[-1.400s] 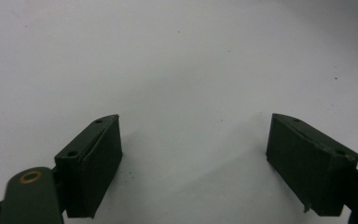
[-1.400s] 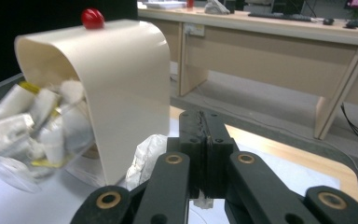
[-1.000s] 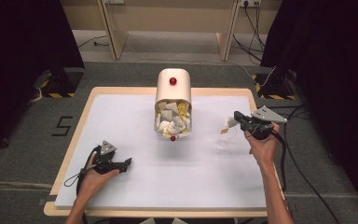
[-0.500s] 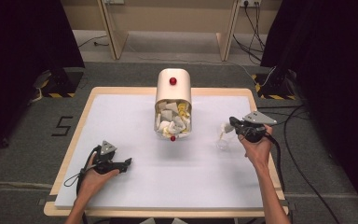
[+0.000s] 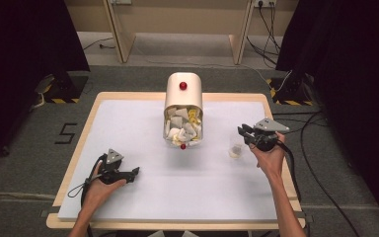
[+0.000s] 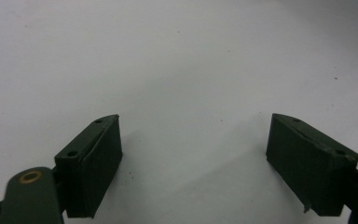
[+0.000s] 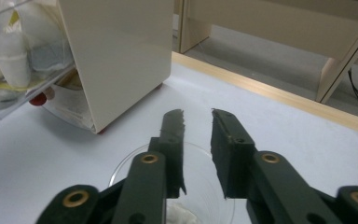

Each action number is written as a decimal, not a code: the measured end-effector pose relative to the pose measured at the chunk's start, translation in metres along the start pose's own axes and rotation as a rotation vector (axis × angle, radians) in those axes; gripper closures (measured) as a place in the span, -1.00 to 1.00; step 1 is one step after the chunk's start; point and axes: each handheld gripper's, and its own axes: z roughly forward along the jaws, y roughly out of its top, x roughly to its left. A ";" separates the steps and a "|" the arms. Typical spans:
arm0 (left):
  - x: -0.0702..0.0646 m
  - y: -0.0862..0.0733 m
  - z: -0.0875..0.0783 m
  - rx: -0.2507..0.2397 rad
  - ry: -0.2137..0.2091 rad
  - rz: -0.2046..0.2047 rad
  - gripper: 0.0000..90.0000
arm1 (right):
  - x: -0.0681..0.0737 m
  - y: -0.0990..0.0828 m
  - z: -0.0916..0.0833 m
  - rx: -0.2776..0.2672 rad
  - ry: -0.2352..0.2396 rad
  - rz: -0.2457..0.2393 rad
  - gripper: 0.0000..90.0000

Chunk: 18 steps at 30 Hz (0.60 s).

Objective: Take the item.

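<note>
A cream dispenser box [image 5: 183, 91] with red knobs stands at the table's middle back. Its clear front bin [image 5: 183, 129] is tilted out and packed with white and yellow sachets. A clear plastic cup [image 5: 236, 148] stands on the table to the right of it. My right gripper [image 5: 242, 132] hovers just over the cup. In the right gripper view its jaws [image 7: 197, 116] have just been opening, and they stand slightly apart with nothing between them, above the cup's rim [image 7: 130, 165] and a white sachet [image 7: 179, 217] in it. My left gripper [image 5: 135, 172] rests on the table, open and empty [image 6: 196, 121].
The white mat [image 5: 128, 123] covers a wooden table whose edge [image 5: 274, 106] lies close behind the right hand. The dispenser's side wall [image 7: 116, 56] rises just left of the right jaws. Wooden furniture legs [image 5: 118, 29] stand on the floor beyond the table.
The right gripper has shifted a little to the left, from beside the cup to over it. The left hand and gripper have stayed in place.
</note>
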 end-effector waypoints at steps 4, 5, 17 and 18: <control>0.000 0.000 0.000 0.001 0.000 0.001 -0.62 | 0.001 0.003 -0.002 -0.016 0.001 0.008 0.44; 0.000 0.000 0.000 0.000 0.000 0.000 -0.62 | 0.001 0.004 -0.003 -0.019 0.006 0.013 0.41; 0.000 0.000 0.000 0.001 0.000 0.000 -0.62 | 0.008 0.010 -0.003 -0.038 0.029 0.022 0.21; 0.000 0.000 0.000 0.001 0.000 0.001 -0.62 | 0.008 0.011 -0.003 -0.041 0.028 0.021 0.19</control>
